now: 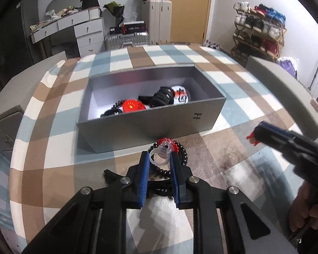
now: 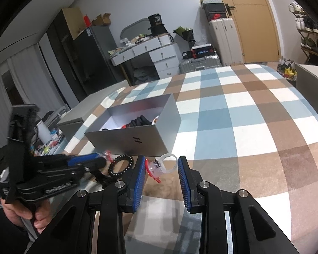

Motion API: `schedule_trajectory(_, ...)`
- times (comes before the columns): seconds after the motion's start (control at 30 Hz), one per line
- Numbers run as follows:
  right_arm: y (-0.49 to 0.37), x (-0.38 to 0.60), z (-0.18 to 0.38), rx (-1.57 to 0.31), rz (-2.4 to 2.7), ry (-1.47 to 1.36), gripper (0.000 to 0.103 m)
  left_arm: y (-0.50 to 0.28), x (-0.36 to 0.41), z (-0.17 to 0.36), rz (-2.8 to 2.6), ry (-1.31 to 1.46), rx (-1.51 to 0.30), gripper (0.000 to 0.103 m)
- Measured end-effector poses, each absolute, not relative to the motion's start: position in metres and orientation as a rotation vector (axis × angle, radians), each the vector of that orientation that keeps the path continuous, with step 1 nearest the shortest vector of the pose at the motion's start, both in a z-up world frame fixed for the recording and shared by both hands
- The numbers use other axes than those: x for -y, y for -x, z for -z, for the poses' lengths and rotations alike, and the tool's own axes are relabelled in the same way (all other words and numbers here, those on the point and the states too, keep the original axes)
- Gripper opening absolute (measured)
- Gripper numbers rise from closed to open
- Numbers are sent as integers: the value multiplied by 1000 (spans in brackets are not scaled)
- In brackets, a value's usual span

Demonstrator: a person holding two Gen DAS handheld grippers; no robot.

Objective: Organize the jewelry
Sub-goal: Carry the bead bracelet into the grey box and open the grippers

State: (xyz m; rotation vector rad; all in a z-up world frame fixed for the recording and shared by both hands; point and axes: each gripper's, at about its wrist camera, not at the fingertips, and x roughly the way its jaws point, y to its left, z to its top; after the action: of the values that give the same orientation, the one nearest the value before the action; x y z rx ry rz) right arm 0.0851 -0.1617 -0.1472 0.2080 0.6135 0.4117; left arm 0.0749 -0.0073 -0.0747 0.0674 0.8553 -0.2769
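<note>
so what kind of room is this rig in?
Probably a bedroom at home. The checked cover the grey box sits on looks like bedding, and there's a white dressing table, suitcases and a shoe rack behind.

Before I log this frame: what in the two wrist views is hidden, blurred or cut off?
- Grey box: both views, its near wall hides part of the contents.
- Black bead bracelet: left wrist view, mostly behind the left hand-held gripper and the clear ring between its fingers.
- Right hand-held gripper: whether it grips the second clear ring is unclear.
</note>
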Motion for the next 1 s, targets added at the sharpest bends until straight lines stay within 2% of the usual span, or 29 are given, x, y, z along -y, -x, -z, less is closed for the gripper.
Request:
schedule_trajectory(0.43,-86,150,144,-626,-424,-185,30,-65,-15,47,246,-30,-758,14)
schedule_trajectory(1.0,-130,101,81,-582,-552,-179,30,-87,-50,16,252,39,-616,14)
